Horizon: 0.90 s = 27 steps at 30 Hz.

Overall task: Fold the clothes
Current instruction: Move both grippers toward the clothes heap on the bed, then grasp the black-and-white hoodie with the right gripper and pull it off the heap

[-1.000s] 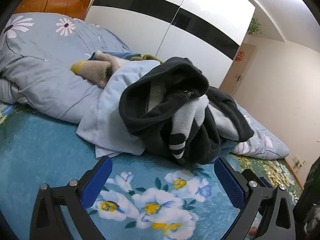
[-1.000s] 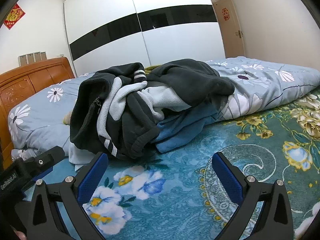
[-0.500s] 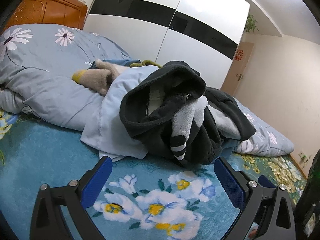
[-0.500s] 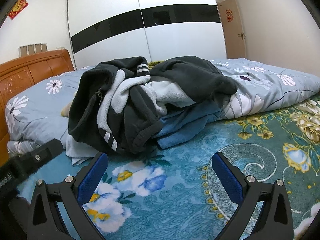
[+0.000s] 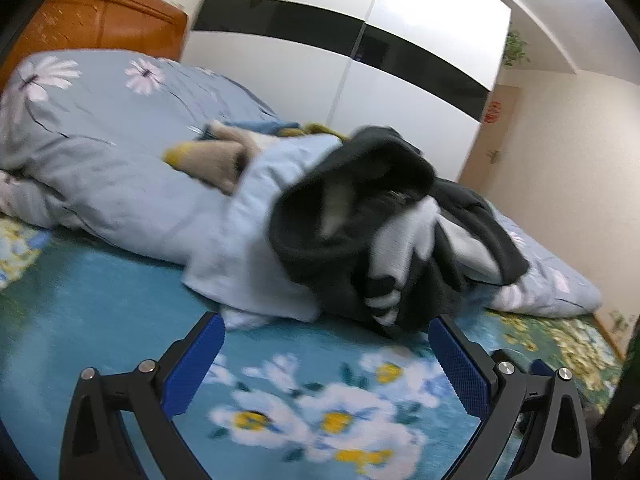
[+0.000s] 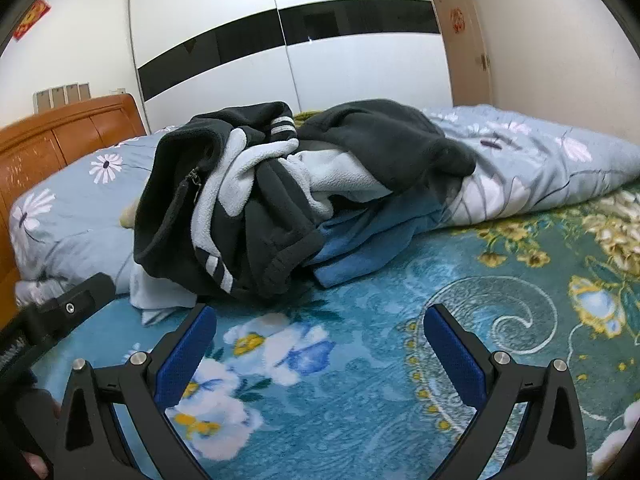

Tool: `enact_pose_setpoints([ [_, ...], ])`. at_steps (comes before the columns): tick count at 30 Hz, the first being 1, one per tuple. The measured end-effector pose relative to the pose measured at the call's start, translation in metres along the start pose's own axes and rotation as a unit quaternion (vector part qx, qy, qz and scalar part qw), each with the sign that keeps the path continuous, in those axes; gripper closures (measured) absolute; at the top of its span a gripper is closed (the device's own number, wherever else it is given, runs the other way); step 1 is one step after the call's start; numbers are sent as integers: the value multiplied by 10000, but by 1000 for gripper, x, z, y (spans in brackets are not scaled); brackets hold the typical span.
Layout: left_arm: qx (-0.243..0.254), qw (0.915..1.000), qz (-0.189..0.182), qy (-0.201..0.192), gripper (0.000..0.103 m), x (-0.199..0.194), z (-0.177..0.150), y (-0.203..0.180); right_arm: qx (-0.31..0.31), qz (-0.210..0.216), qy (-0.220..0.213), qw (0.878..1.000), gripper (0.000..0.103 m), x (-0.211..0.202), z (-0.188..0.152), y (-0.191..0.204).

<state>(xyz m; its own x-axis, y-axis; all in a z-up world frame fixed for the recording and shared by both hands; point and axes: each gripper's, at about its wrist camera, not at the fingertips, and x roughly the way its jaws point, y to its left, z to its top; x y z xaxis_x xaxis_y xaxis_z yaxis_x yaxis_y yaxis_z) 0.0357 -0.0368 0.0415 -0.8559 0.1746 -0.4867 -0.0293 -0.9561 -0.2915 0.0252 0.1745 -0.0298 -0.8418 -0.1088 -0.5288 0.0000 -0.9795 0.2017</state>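
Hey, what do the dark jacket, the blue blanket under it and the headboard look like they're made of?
Dark jacket: probably fleece, matte and nubbly, with a paler fuzzy lining and a metal zipper pull.
Blue blanket: seems a plush synthetic with a printed floral pattern; slight sheen, short pile.
Headboard: looks like orange-brown varnished wood, glossy, with panelled sections.

Teal floral blanket [image 6: 360, 380] under heaped clothes pile [image 6: 272, 200] and grey-blue quilt [image 6: 540, 168].
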Motion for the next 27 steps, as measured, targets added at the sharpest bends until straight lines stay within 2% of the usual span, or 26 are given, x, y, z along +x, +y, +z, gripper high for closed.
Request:
enact_pose_setpoints([
  [3, 61, 9989, 446, -165, 0, -10, 9, 12, -191, 129, -23, 9997, 0, 14, 39, 21],
  [5, 16, 9978, 595, -279, 0, -18, 15, 22, -319, 215, -38, 9993, 0, 24, 64, 35],
  [8, -185, 9974, 615, -338, 0, -26, 22, 40, -547, 324, -59, 9980, 3, 39, 102, 57],
  [10, -334, 9977, 514, -275, 0, -25, 24, 50, -1054, 135, 61, 9943, 10, 65, 123, 87],
  [12, -418, 9978, 461, -209, 0, -23, 24, 56, -1159, 4, 371, 9926, 24, 90, 132, 101],
  [15, -420, 9980, 453, -136, 0, -20, 22, 57, -1067, -125, 905, 9901, 59, 128, 141, 112],
  [16, -425, 9980, 439, -128, 0, -20, 23, 58, -925, -53, 877, 9918, 69, 128, 146, 110],
  [17, -431, 9981, 424, -122, 0, -20, 23, 58, -675, 38, 826, 9943, 89, 121, 153, 106],
  [19, -459, 9982, 362, -137, 0, -22, 24, 59, -279, 210, 653, 9973, 98, 102, 164, 97],
  [23, -374, 9987, 282, -185, 0, -27, 26, 55, -158, 532, 196, 9983, 100, 35, 170, 81],
  [24, -319, 9989, 272, -199, 0, -28, 27, 52, -242, 573, 23, 9981, 103, 10, 165, 77],
  [27, -129, 9994, 160, -277, 0, -37, 32, 39, -563, 608, -462, 9955, 103, -62, 152, 66],
])
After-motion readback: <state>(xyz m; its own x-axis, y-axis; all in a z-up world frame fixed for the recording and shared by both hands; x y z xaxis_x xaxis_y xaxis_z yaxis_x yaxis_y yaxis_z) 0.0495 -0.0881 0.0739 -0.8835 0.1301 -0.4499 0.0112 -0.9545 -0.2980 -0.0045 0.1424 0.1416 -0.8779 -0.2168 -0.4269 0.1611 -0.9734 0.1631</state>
